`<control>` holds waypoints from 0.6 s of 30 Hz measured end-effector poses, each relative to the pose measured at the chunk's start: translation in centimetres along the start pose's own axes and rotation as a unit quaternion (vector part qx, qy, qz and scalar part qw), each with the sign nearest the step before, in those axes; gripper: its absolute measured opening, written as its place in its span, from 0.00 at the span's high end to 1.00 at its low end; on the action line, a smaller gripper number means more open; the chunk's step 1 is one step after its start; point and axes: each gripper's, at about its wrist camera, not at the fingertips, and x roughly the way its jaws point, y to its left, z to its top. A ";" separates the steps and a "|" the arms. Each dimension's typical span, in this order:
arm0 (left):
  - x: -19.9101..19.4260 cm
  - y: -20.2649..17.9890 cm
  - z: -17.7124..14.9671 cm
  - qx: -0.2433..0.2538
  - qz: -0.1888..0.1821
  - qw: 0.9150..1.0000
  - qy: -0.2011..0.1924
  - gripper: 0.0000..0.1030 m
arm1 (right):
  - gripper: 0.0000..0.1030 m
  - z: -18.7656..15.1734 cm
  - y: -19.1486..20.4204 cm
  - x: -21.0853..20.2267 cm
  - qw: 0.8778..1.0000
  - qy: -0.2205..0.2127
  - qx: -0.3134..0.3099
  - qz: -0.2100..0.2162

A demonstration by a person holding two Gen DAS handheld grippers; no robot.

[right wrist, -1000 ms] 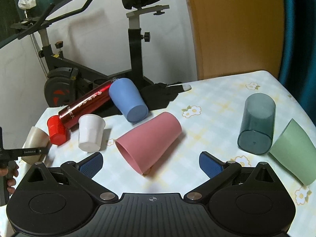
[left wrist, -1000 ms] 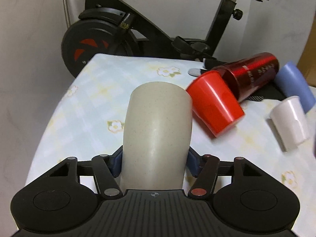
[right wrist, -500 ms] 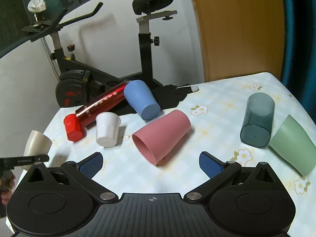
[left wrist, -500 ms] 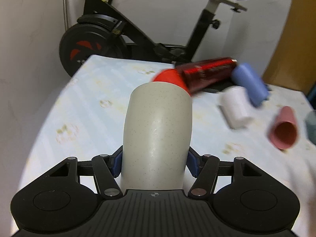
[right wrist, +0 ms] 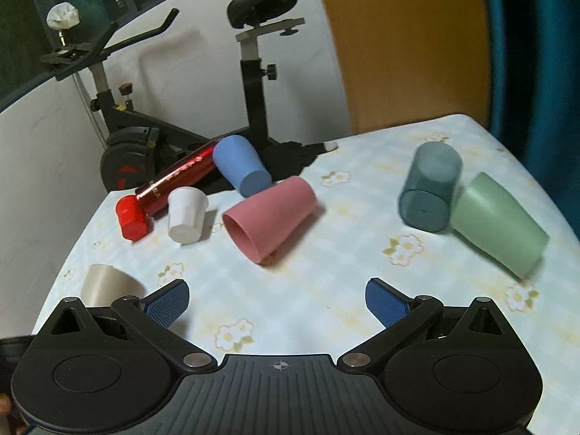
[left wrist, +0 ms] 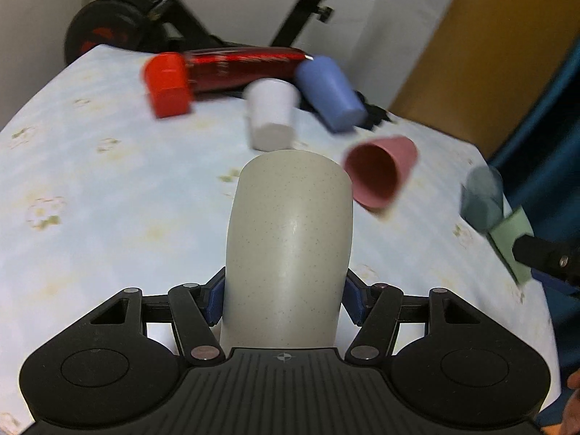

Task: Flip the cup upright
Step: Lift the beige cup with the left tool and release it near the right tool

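Note:
My left gripper (left wrist: 284, 299) is shut on a beige speckled cup (left wrist: 290, 239), held above the table with its far end pointing away from the camera. The same cup (right wrist: 105, 284) shows at the lower left of the right wrist view, over the table's near left part. My right gripper (right wrist: 277, 302) is open and empty above the near middle of the table. A pink cup (right wrist: 270, 214) lies on its side ahead of it, mouth toward me; it also shows in the left wrist view (left wrist: 378, 175).
On the flowered tablecloth (right wrist: 326, 311) lie a red cup (right wrist: 132, 219), a red bottle (right wrist: 179, 177), a white cup (right wrist: 186, 214), a blue cup (right wrist: 241, 170), a dark teal cup (right wrist: 429, 192) and a green cup (right wrist: 498, 224). An exercise bike (right wrist: 253, 83) stands behind the table.
My left gripper has swung right and toward the table's near side with the beige cup. The right gripper rose and tilted slightly; the cups on the table kept their places.

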 end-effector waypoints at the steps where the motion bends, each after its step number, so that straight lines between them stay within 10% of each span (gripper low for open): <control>1: 0.6 -1.1 0.0 0.008 0.003 1.000 0.001 0.37 | 0.00 -0.1 -0.3 -0.3 1.000 -0.001 0.003 -0.002; 18: 3.7 -4.4 -2.9 0.053 0.066 0.996 0.007 0.36 | 0.00 -1.5 -2.7 -1.1 0.999 0.007 0.023 -0.021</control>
